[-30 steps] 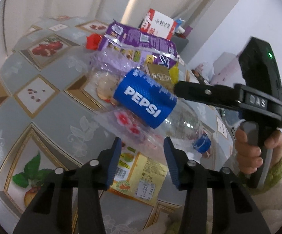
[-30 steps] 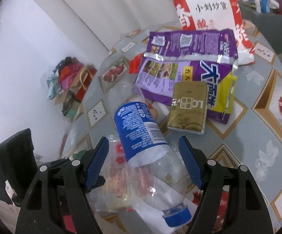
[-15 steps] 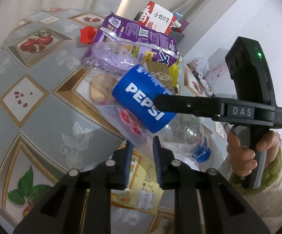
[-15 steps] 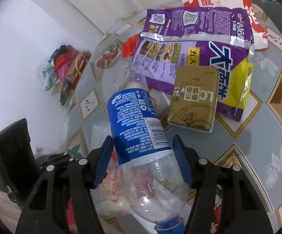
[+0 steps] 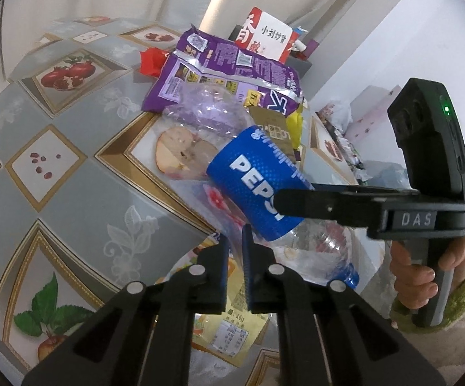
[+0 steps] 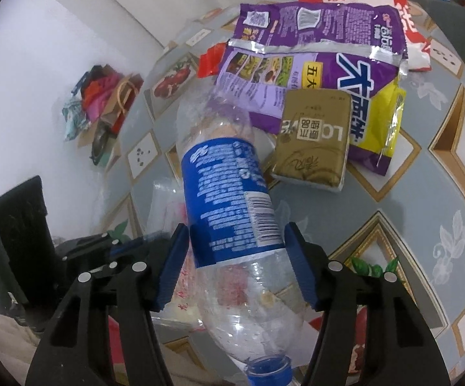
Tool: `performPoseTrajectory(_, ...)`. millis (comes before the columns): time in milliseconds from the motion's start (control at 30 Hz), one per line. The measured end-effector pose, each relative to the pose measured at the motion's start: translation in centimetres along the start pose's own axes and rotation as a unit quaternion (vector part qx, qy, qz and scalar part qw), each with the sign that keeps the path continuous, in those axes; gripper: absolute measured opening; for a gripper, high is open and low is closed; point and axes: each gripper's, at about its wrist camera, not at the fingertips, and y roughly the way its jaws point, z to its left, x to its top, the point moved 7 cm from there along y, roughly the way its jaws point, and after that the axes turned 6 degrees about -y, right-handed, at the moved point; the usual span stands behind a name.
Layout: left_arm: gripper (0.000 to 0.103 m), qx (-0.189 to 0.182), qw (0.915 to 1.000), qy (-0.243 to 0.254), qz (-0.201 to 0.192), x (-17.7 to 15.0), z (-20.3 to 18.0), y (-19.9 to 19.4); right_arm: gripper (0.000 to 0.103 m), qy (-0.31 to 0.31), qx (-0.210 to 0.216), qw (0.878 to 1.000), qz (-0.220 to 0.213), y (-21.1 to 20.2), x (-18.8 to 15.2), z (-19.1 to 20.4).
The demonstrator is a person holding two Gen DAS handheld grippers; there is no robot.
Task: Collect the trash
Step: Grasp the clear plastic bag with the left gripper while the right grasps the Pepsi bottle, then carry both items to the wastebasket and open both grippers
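Note:
A crushed clear Pepsi bottle [image 6: 229, 199] with a blue label and blue cap lies on the table among wrappers. My right gripper [image 6: 237, 226] straddles it at the label's lower edge with both pads against its sides, and the jaws are easing open slightly. In the left wrist view one right finger [image 5: 329, 206] crosses the Pepsi bottle [image 5: 251, 186]. My left gripper [image 5: 235, 238] is closing, nearly shut, with the edge of a clear red-printed wrapper [image 5: 214, 197] pinched between its pads, just beside the bottle.
A purple snack bag [image 6: 312, 41], a gold packet [image 6: 312, 138], a red-and-white bag [image 5: 264, 35] and a red scrap [image 5: 150, 61] lie further back. A yellow packet [image 5: 232, 328] sits under my left gripper. The fruit-patterned tablecloth [image 5: 71, 193] covers the table. Bags are piled on the floor [image 6: 103, 109].
My left jaws came together from wide apart to nearly shut on the clear wrapper. My right gripper tipped down and its pads closed in against the bottle's label.

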Motion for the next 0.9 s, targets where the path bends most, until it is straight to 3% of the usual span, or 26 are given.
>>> performPoseTrajectory(433, 0.002, 0.062, 0.9973, -0.012, -0.039, 0.1, -1.8, -0.3, 0.056, -0.033, 0.043, 0.998, 0.009, -0.1, -0.3, -0.5)
performPoseTrajectory(667, 0.001, 0.076, 0.995, -0.008, -0.063, 0.1, -3.7, -2.0, 0.055, -0.043, 0.064, 0.997, -0.03, -3.3, -0.4, -0.6)
performPoseTrajectory(900, 0.001, 0.083, 0.9928, 0.029, -0.082, -0.5, -6.8, -3.9, 0.055, -0.022, 0.063, 0.995, -0.078, -7.3, -1.7, -2.1)
